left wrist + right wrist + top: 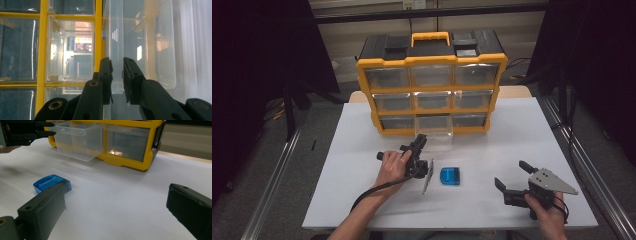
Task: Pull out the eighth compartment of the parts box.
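A yellow and black drawer cabinet (432, 90) stands at the back of the white table. Its bottom middle clear drawer (433, 134) is pulled partway out. My left gripper (421, 140) reaches to the drawer's front, and in the left gripper view both jaws (117, 62) press on the drawer's clear front lip (117, 37). A small blue translucent box (450, 176) lies flat on the table between the hands. My right gripper (510, 172) rests low at the right, open and empty, pointing towards the blue box (51, 183) and the drawer (77, 142).
The white table top (512, 130) ends in a wooden edge behind the cabinet. Dark curtains and metal rails flank the table. A grey three-cornered plate (554, 181) sits on the right gripper. The cabinet's other drawers (387, 77) are closed.
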`<state>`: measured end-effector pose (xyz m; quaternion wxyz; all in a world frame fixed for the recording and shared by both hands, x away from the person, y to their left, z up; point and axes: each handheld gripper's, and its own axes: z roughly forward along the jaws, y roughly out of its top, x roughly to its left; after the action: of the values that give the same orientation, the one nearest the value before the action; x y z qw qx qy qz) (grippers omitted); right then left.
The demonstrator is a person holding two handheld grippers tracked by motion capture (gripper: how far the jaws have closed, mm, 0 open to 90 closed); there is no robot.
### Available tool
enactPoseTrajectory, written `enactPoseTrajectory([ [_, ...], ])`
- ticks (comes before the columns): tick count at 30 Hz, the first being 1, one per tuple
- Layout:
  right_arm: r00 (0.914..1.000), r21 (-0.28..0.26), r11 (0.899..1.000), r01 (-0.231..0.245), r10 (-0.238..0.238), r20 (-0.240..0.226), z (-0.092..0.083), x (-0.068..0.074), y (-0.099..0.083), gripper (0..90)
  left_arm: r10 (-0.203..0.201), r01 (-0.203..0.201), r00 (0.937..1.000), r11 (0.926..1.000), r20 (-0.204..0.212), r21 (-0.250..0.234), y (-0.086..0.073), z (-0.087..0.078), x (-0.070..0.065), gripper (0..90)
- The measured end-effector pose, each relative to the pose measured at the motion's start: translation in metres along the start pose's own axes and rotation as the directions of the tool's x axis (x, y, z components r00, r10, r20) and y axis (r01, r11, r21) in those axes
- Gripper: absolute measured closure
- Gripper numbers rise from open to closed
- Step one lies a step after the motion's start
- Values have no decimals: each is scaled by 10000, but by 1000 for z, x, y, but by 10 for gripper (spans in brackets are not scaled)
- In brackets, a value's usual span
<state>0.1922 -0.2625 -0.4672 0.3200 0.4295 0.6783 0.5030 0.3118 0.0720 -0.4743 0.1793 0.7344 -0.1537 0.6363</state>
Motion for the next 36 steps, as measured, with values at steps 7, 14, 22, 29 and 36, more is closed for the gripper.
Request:
enactPoseTrajectory([
  [7, 10000, 13, 10000, 6, -6, 23, 0, 0, 0, 17, -143, 146, 9996, 9998, 225, -123, 0, -4, 1, 864],
  [14, 10000, 28, 10000, -30, 30, -6, 0, 1, 0, 17, -354, 356, 9992, 9993, 193, -107, 1, -3, 1, 837],
  [22, 10000, 26, 10000, -20, 20, 12, 1, 1, 0, 17, -714, 717, 9973, 9973, 176, -181, 2, -3, 0, 736],
  [29, 10000, 33, 10000, -38, 38, 23, 0, 0, 0, 17, -2345, 2345, 9717, 9721, 277, 33, -3, -6, 7, 559],
  [36, 10000, 18, 10000, -10, 10, 4, 1, 0, 0, 17, -3563, 3557, 9336, 9343, 379, 225, -7, -10, 13, 309],
])
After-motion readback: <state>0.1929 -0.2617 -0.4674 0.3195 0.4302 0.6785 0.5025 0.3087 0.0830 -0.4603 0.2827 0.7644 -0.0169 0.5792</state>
